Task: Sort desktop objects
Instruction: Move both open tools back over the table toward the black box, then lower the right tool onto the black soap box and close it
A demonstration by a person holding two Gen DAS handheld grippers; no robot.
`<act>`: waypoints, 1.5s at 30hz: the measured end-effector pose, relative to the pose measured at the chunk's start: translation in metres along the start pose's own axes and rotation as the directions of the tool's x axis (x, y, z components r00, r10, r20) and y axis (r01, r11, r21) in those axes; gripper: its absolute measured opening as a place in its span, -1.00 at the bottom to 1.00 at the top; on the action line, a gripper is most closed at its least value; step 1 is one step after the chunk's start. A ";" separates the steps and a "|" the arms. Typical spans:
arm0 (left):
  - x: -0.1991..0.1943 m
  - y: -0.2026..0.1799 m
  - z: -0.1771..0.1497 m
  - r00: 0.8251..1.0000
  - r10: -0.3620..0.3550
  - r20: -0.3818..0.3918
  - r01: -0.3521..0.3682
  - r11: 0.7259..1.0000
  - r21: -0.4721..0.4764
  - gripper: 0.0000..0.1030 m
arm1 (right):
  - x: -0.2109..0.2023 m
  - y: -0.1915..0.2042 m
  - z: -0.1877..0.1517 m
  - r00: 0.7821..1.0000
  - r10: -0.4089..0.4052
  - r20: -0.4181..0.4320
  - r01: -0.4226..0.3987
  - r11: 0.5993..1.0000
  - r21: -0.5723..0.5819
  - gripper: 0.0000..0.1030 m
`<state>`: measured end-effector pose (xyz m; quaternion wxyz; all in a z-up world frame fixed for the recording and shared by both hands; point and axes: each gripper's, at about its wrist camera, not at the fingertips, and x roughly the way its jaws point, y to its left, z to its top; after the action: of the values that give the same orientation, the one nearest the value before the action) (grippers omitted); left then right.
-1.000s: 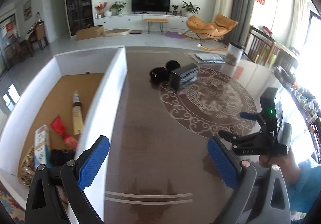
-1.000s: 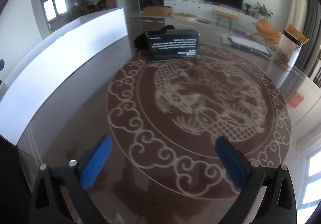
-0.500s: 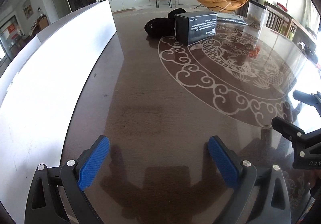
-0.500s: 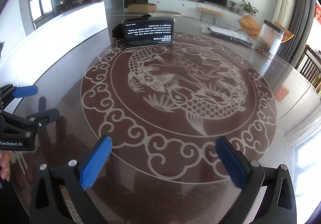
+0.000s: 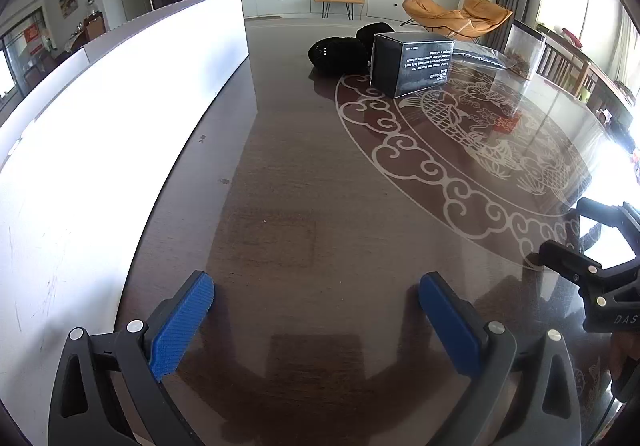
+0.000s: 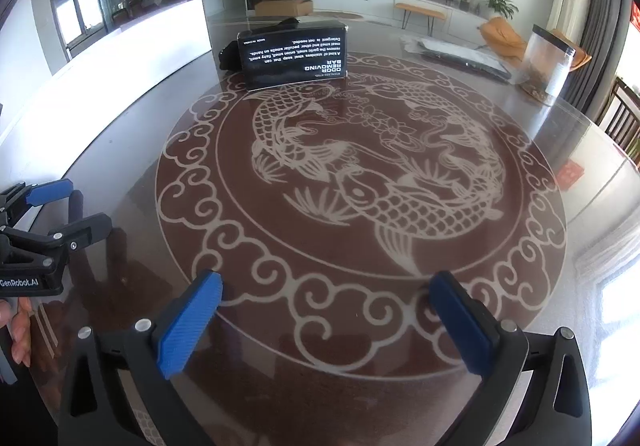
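A black box with white print (image 5: 412, 62) (image 6: 294, 54) stands far ahead on the dark glass table (image 5: 304, 206). Black rounded objects (image 5: 338, 52) lie just behind it; one shows at the box's left in the right wrist view (image 6: 228, 56). A large white bin wall (image 5: 100, 126) (image 6: 100, 78) runs along the table's left. My left gripper (image 5: 316, 310) is open and empty, low over the table beside the bin. My right gripper (image 6: 328, 310) is open and empty over the fish pattern (image 6: 380, 174). Each gripper shows in the other's view, the right one (image 5: 592, 246) and the left one (image 6: 60, 206).
A clear plastic jar (image 6: 550, 62) (image 5: 524, 50) stands at the far right of the table. A flat bagged item (image 6: 460, 54) lies beside it. Beyond the table are an orange lounge chair (image 5: 452, 12), a TV unit and wooden chairs (image 5: 568, 66).
My left gripper has come down from above the bin to low over the table beside it. My right gripper has drawn back from the box. Both stay open.
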<state>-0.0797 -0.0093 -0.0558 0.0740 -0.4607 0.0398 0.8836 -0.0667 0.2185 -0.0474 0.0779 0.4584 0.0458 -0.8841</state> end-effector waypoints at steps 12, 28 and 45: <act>-0.001 0.003 0.000 1.000 -0.011 0.005 0.011 1.000 -0.010 1.00 | 0.043 0.055 0.207 0.981 0.016 0.193 0.000 0.997 -0.080 1.00; 0.001 0.002 0.001 1.000 -0.006 0.000 0.006 1.000 -0.002 1.00 | 0.046 -0.044 0.120 0.997 -0.037 0.075 0.032 0.997 0.067 1.00; -0.002 0.003 -0.001 1.000 -0.004 0.002 0.004 1.000 -0.006 1.00 | 0.086 -0.016 0.130 0.999 -0.036 -0.010 0.038 0.980 0.194 1.00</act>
<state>-0.0788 -0.0122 -0.0547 0.0744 -0.4600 0.0361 0.8841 -0.2225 0.2061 -0.0427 0.0163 0.4658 -0.0318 -0.8842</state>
